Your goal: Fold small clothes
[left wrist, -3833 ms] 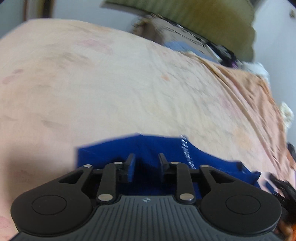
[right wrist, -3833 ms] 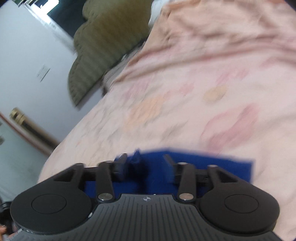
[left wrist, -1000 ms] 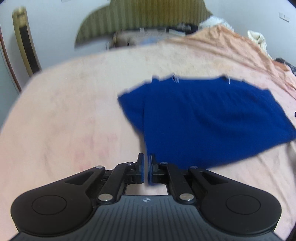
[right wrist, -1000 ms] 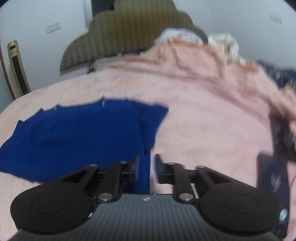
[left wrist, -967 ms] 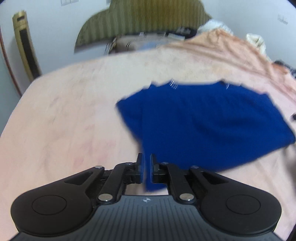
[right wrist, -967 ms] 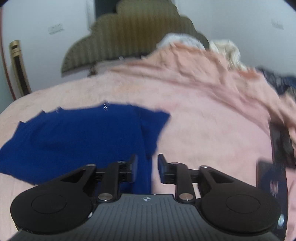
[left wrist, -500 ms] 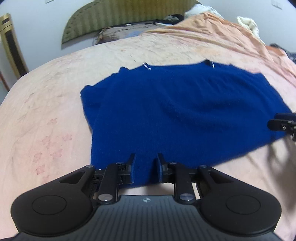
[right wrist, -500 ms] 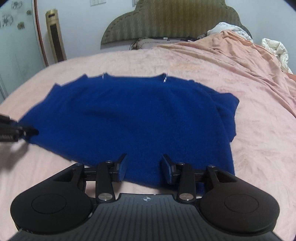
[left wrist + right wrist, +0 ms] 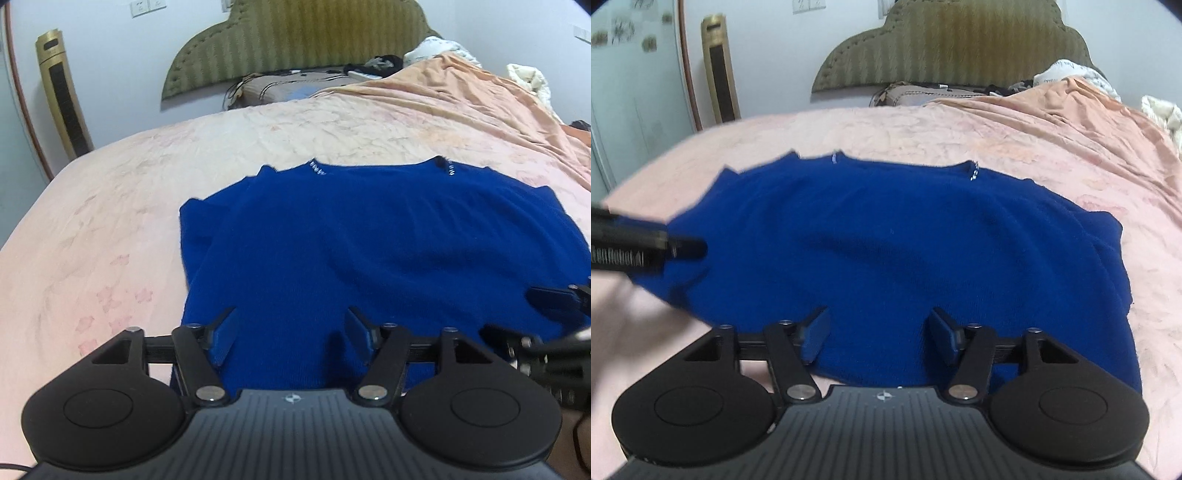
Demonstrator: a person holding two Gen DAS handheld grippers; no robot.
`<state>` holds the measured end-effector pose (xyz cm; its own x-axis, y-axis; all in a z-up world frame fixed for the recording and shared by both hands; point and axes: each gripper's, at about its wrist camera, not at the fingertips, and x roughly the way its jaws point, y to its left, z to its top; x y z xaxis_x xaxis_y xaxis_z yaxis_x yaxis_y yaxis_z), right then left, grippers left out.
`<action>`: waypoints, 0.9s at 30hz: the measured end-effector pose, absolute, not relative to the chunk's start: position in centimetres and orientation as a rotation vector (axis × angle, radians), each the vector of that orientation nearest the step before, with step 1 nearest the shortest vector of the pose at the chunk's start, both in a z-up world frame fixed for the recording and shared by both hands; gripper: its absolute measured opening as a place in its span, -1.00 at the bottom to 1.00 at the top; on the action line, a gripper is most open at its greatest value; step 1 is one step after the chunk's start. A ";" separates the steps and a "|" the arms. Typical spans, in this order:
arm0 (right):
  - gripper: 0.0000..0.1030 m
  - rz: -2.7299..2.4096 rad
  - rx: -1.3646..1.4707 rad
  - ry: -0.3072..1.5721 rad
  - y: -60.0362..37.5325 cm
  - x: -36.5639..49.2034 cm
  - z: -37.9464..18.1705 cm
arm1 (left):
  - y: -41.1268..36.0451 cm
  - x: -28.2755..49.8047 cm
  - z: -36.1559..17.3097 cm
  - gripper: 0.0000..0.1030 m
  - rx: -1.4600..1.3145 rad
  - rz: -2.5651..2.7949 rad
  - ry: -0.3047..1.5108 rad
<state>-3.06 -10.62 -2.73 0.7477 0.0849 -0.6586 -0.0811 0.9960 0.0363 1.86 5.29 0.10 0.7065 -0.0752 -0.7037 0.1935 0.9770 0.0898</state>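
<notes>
Left wrist view has the blue sweater [image 9: 369, 236] spread flat on the pink bed sheet [image 9: 110, 206], neckline toward the green headboard [image 9: 295, 37], and compared to a second ago it's way closer and fills most of the frame instead of sitting out in the middle of the bed. The left tongs [image 9: 291, 332] were nearly pinched together back then and have just been opening, so now they stand wide apart over the near hem, with sweater fabric showing between them but the pads not pressing on it as far as I can see. Same story on the right wrist view: the right tongs [image 9: 877, 334] have just been opening too, they're spread wide over the hem and gripping nothing. A second ago that camera only caught the sweater's right part off to the left side; now the whole thing [image 9: 886, 258] sits in front of it. The right tongs poke in at the left view's right edge [image 9: 546, 299], at the sweater's edge. A gold tower fan [image 9: 64, 92] stands by the wall.
</notes>
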 end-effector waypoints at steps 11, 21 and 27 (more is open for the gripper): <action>1.00 0.017 -0.011 0.667 -10.3 -3.9 -4.5 | 4.7 1.1 -3.0 0.68 0.141 -0.046 0.740; 1.00 0.003 -0.011 0.664 -10.2 -4.1 -4.6 | 4.8 0.9 -3.3 0.79 0.137 -0.043 0.734; 1.00 -0.001 -0.018 0.665 -10.1 -4.1 -4.6 | 5.1 0.6 -3.8 0.98 0.129 -0.027 0.695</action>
